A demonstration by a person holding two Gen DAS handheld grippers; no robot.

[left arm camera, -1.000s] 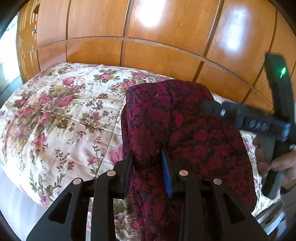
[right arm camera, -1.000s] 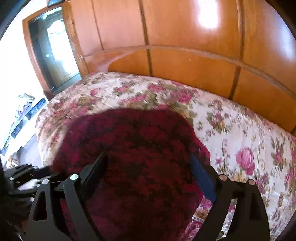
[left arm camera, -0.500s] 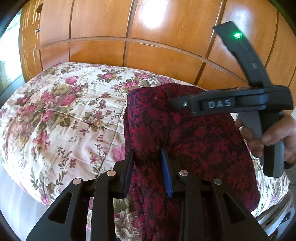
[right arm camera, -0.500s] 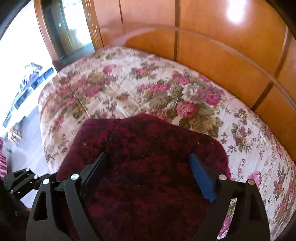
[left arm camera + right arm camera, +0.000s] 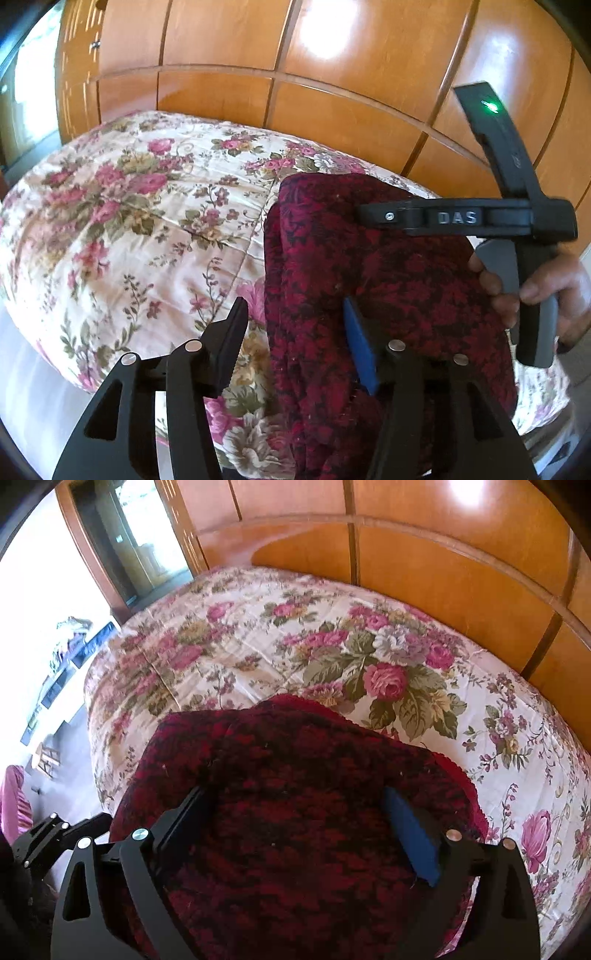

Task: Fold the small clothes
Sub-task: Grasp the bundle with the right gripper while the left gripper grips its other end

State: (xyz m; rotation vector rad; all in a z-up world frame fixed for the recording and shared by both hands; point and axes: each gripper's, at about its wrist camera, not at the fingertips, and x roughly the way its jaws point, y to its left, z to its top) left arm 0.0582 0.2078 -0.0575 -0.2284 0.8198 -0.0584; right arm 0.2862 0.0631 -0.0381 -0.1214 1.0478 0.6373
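A dark red patterned garment (image 5: pixel 369 273) lies folded on the floral bedspread (image 5: pixel 129 229), near the bed's front edge. My left gripper (image 5: pixel 295 325) is open, its jaws wide apart around the garment's left edge, with the cloth lying loose between them. My right gripper (image 5: pixel 299 823) is open and hovers just over the middle of the garment (image 5: pixel 295 775); its jaws do not pinch any cloth. The right gripper also shows from the side in the left wrist view (image 5: pixel 373 214), held by a hand above the garment.
A glossy wooden wardrobe wall (image 5: pixel 332 92) stands behind the bed. The bedspread (image 5: pixel 332 646) stretches beyond the garment. A doorway (image 5: pixel 129 546) and floor with small items (image 5: pixel 55 686) lie to the left of the bed.
My left gripper was shut on the garment's edge and has now opened. The right gripper stayed open and moved a little lower over the garment.
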